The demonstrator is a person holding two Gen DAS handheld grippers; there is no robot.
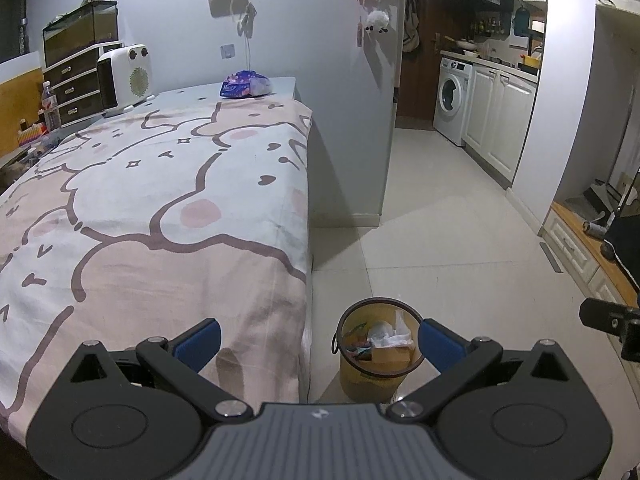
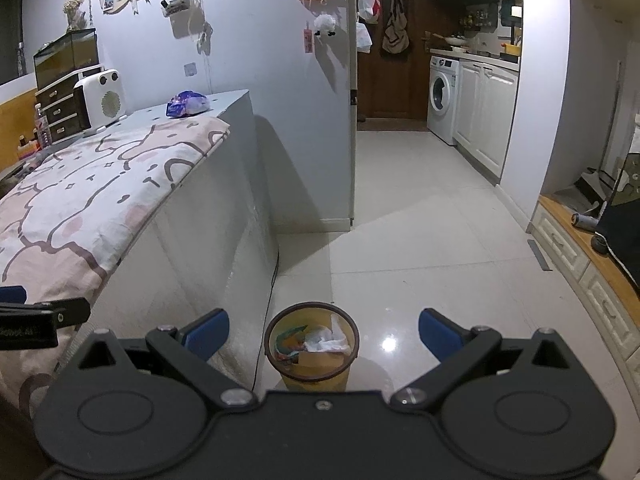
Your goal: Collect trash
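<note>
At nine o'clock in the left wrist view, a bed [image 1: 152,208] under a pink and white cartoon-print cover [image 1: 120,184], running back to a pale ledge with a white space heater [image 1: 126,76] at eleven o'clock and a purple snack bag [image 1: 245,85] lying flat just past it toward twelve. Low at six o'clock, left gripper [image 1: 319,342] with blue pads spread wide apart, nothing between them. Just right of centre, on the floor beside the bed's edge, a yellow wastebasket [image 1: 376,376] already holding crumpled white tissue [image 1: 389,334] and coloured wrappers. At one o'clock, a white washing machine [image 1: 452,100]. In the right wrist view, right gripper [image 2: 324,334] likewise splayed open and empty, straddling the same wastebasket [image 2: 314,378] at six o'clock.
</note>
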